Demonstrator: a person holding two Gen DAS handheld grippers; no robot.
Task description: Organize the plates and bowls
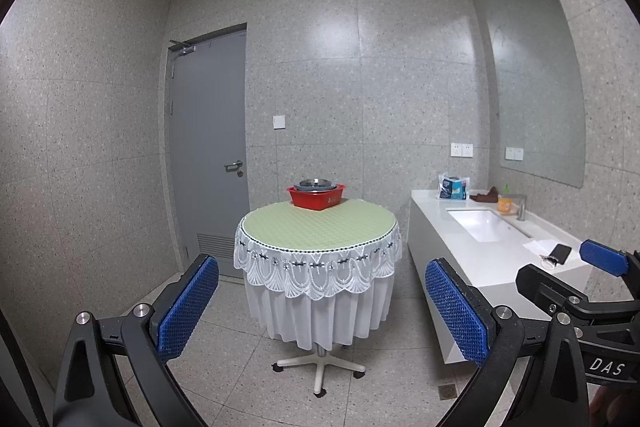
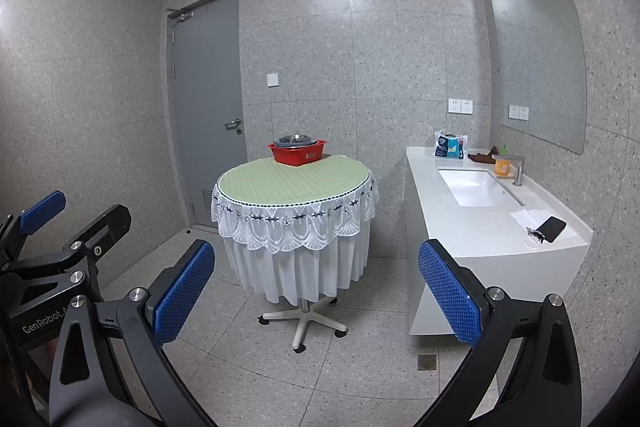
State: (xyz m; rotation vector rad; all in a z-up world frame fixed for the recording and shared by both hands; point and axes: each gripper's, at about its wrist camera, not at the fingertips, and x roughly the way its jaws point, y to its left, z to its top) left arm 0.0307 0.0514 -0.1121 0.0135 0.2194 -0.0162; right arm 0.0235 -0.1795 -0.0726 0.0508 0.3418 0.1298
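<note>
Left gripper and right gripper: jaws spread, empty. Ahead, round lace-skirted table; at its far edge, red plastic basin holding stacked metal dishes (count unclear). Step: approach; next, close in.

even cool indoor light, soft glare patches on the wall, sharp focus, fisheye bending, black vignette corners
</note>
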